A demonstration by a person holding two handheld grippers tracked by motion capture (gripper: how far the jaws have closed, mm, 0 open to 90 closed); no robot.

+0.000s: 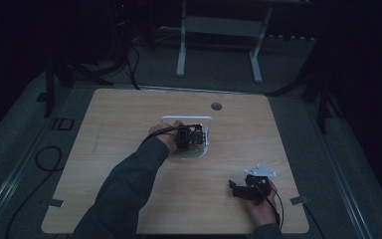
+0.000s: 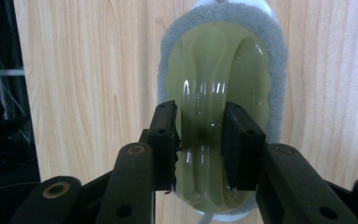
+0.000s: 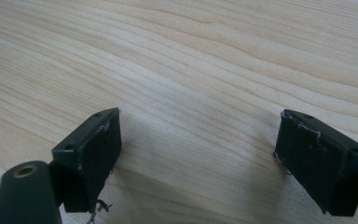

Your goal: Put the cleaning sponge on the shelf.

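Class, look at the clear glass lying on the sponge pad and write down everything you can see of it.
The clear glass looks smooth and shiny, with bright glints along its curved side. It lies on its side on a yellow-green sponge pad with a grey fuzzy rim, which rests in a white tray on the wooden table. The left claw straddles it, one jaw on each side, close against the wall; whether the pads press on it is unclear.
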